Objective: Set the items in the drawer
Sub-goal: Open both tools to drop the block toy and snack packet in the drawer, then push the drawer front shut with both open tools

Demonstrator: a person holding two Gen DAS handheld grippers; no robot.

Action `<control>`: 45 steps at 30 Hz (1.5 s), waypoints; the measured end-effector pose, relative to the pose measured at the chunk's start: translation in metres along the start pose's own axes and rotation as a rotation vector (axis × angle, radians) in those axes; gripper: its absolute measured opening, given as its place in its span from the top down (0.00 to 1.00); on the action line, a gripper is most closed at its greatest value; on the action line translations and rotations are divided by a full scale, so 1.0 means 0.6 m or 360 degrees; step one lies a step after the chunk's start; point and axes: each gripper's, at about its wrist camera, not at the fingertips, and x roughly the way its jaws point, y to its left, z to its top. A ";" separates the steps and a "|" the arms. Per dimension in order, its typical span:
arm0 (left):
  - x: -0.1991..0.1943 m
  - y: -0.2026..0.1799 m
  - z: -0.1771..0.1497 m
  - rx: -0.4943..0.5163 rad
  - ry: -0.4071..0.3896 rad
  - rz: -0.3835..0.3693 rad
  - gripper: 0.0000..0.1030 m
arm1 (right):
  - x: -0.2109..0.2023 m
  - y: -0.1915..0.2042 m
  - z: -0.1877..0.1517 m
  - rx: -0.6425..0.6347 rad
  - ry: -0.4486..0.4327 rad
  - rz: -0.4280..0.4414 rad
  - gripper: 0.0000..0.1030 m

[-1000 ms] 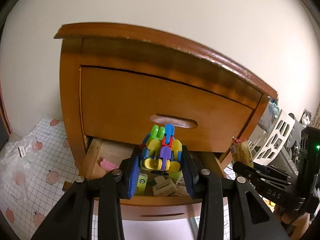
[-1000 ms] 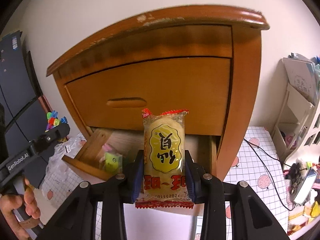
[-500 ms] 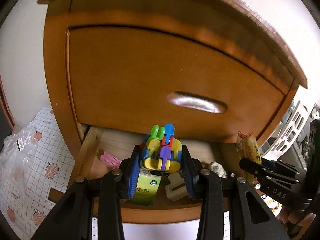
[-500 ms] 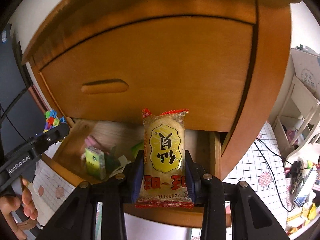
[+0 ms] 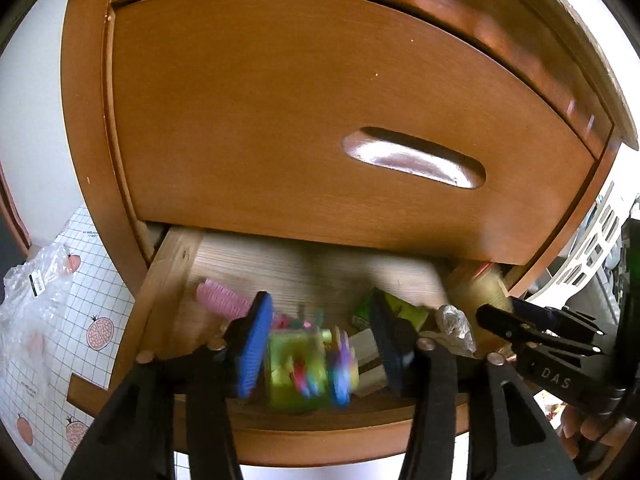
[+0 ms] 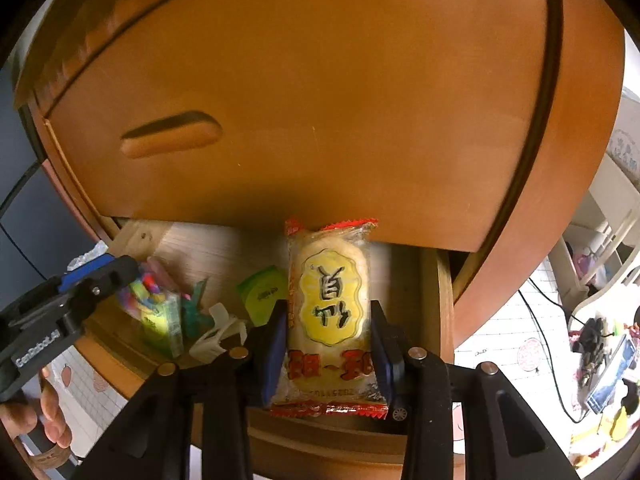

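The lower drawer [image 5: 168,280] of a wooden cabinet stands pulled out. My left gripper [image 5: 320,320] hovers over its front left part with its jaws opening. The colourful plastic toy [image 5: 320,364] is a blur between the blue pads, loose from them, over a green box. In the right wrist view that toy [image 6: 148,292] lies under the left gripper [image 6: 92,280]. My right gripper [image 6: 328,312] is over the drawer's right end [image 6: 436,300], jaws opening. The yellow snack packet [image 6: 332,304] still stands upright between its pads, which touch its sides.
The upper drawer with its recessed handle [image 5: 412,160] is closed just above. In the open drawer lie a pink roller [image 5: 220,300], a green box [image 6: 262,294], a white clip [image 6: 216,336] and a foil ball [image 5: 452,320]. A plastic bag [image 5: 32,280] lies left; a white rack [image 5: 592,240] stands right.
Both grippers came down and closer to the open drawer. The left jaws widened and the toy slipped down out of them. The right jaws widened slightly with the packet still between them.
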 end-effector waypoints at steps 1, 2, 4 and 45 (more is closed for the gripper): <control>-0.003 -0.002 -0.001 0.0000 -0.0003 0.0002 0.46 | 0.002 0.000 -0.001 -0.0001 0.0004 0.0000 0.53; -0.004 -0.002 -0.001 0.0000 -0.0005 0.0010 0.43 | 0.004 0.000 -0.001 -0.0002 0.0006 0.0001 0.51; -0.007 -0.001 -0.001 0.0003 -0.0013 0.0014 0.40 | 0.006 0.003 -0.003 -0.0006 0.0007 0.0000 0.41; -0.146 0.005 -0.150 -0.0093 -0.0207 0.0142 0.00 | -0.124 0.031 -0.162 -0.0029 -0.0174 0.0020 0.00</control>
